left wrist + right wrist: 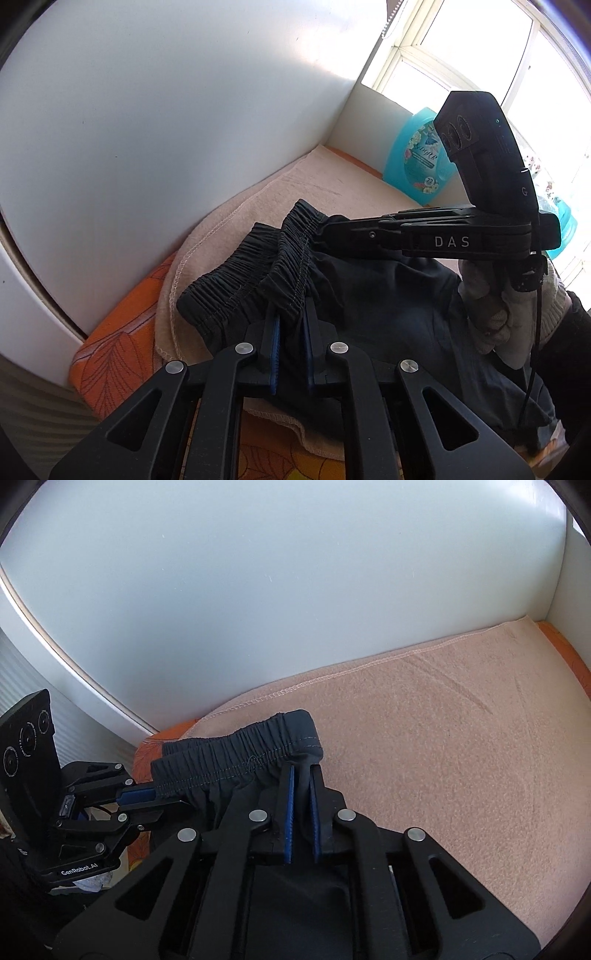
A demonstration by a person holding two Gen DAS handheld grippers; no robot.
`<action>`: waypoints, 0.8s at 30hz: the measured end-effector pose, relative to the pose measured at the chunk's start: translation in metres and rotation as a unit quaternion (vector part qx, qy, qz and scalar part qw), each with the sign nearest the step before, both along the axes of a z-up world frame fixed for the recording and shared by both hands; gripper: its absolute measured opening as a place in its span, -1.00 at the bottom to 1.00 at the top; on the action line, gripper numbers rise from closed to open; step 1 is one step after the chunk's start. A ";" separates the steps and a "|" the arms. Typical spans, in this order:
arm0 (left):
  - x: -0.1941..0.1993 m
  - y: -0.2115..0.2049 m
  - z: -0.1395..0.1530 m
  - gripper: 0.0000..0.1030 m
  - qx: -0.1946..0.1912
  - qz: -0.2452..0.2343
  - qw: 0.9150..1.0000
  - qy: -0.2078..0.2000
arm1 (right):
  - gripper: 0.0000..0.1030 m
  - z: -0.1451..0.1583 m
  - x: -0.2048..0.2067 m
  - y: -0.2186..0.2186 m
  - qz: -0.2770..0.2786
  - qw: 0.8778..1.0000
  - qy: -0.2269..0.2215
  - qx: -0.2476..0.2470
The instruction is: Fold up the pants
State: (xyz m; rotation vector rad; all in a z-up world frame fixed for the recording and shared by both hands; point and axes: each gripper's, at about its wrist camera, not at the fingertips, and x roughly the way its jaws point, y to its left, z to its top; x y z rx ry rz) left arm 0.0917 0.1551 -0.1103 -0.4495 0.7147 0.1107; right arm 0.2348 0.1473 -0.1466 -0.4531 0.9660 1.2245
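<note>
Dark pants [369, 295] with a gathered elastic waistband [236, 280] lie on a peach towel [295, 184]. My left gripper [291, 317] is shut on the waistband, cloth pinched between its blue pads. In the same view my right gripper [317, 230] comes in from the right, clamped on the waistband's far end, held by a gloved hand [491, 306]. In the right wrist view my right gripper [302, 771] is shut on dark cloth just below the waistband [240, 757]. My left gripper [157, 795] grips the band's other end at the left.
White walls [147, 129] meet in a corner behind the towel. A turquoise wipes pack [417, 158] leans there under a bright window [461, 55]. An orange leaf-print cloth [118, 339] lies under the towel. The towel [461, 720] stretches bare to the right.
</note>
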 end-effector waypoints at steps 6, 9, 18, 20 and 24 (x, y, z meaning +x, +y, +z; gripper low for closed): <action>-0.018 0.008 0.008 -0.84 -0.004 0.001 1.000 -0.017 | -0.89 0.031 -0.021 0.002 0.010 0.999 -0.046 0.018; -0.022 0.014 0.011 -0.84 0.002 0.011 1.000 -0.023 | -0.90 0.042 -0.029 0.009 0.022 0.998 -0.054 0.026; -0.021 0.023 -0.005 -0.84 0.018 0.021 1.000 0.010 | -0.91 0.005 -0.015 0.026 -0.012 0.999 -0.041 -0.022; -0.017 0.022 -0.009 -0.84 0.020 0.021 0.999 0.015 | -0.91 -0.004 -0.011 0.026 -0.021 0.998 -0.043 -0.034; -0.009 0.017 -0.009 -0.83 0.030 0.023 0.999 0.021 | -0.90 -0.013 -0.005 0.025 -0.035 0.998 -0.038 -0.033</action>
